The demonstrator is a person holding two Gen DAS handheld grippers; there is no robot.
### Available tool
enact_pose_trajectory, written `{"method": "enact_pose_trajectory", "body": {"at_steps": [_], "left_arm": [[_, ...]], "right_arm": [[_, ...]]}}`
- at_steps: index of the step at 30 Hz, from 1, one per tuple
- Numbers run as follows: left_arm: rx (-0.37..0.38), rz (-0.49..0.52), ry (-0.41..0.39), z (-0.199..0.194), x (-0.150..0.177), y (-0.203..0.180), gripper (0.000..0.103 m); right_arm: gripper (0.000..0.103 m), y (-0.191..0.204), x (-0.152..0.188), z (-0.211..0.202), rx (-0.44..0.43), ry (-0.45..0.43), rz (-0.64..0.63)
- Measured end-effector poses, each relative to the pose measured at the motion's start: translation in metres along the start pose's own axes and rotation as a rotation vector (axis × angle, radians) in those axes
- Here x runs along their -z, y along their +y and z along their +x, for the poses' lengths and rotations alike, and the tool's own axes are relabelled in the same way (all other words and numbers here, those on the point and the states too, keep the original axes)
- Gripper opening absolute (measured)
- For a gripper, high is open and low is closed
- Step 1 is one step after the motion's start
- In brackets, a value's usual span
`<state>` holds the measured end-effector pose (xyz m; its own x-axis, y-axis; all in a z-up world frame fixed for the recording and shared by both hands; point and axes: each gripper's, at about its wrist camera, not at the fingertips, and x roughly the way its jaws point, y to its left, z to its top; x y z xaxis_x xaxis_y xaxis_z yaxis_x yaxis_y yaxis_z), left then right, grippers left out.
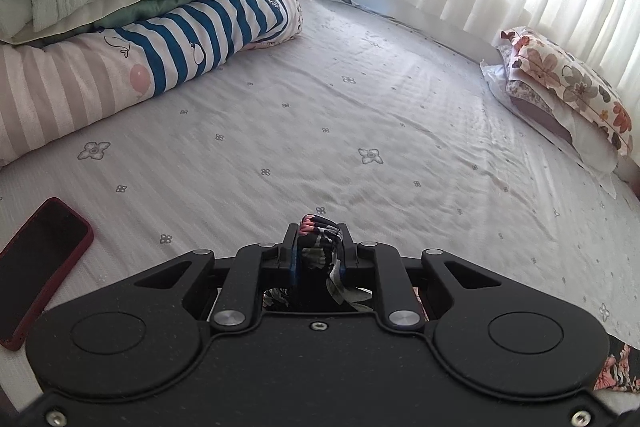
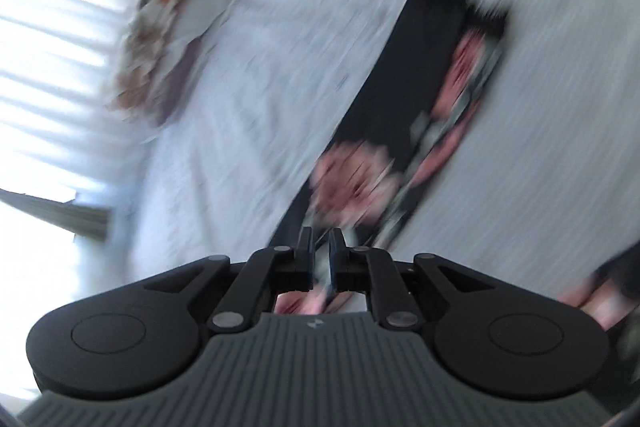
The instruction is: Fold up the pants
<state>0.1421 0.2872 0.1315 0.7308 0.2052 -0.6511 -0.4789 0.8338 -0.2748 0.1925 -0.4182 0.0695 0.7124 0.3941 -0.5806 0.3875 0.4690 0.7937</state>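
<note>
Your left gripper is pinching a bunched wad of the dark floral pants over the bed sheet, phone down at 9 o'clock. Your right gripper has its jaws slightly apart with nothing clamped; that view's blurry, pants stretching toward 1 o'clock, pillow at 10.
</note>
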Motion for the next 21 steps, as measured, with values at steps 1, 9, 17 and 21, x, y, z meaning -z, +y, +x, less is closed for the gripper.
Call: {"method": "enact_pose_trajectory", "body": {"at_steps": [1, 9, 17, 21], "left_arm": [[0.002, -0.004, 0.004, 0.000, -0.001, 0.000, 0.017], [0.036, -0.037, 0.019, -0.005, -0.010, 0.004, 0.017], [0.066, -0.039, 0.009, -0.011, -0.014, 0.006, 0.017], [0.075, -0.044, 0.012, -0.010, -0.016, 0.007, 0.017]], "right_arm": [[0.030, 0.005, 0.012, 0.008, -0.038, 0.045, -0.007], [0.062, 0.068, 0.121, 0.088, -0.093, 0.353, -0.203], [0.061, 0.088, 0.154, 0.120, 0.046, 0.315, -0.251], [0.061, 0.095, 0.160, 0.120, 0.027, 0.319, -0.254]]}}
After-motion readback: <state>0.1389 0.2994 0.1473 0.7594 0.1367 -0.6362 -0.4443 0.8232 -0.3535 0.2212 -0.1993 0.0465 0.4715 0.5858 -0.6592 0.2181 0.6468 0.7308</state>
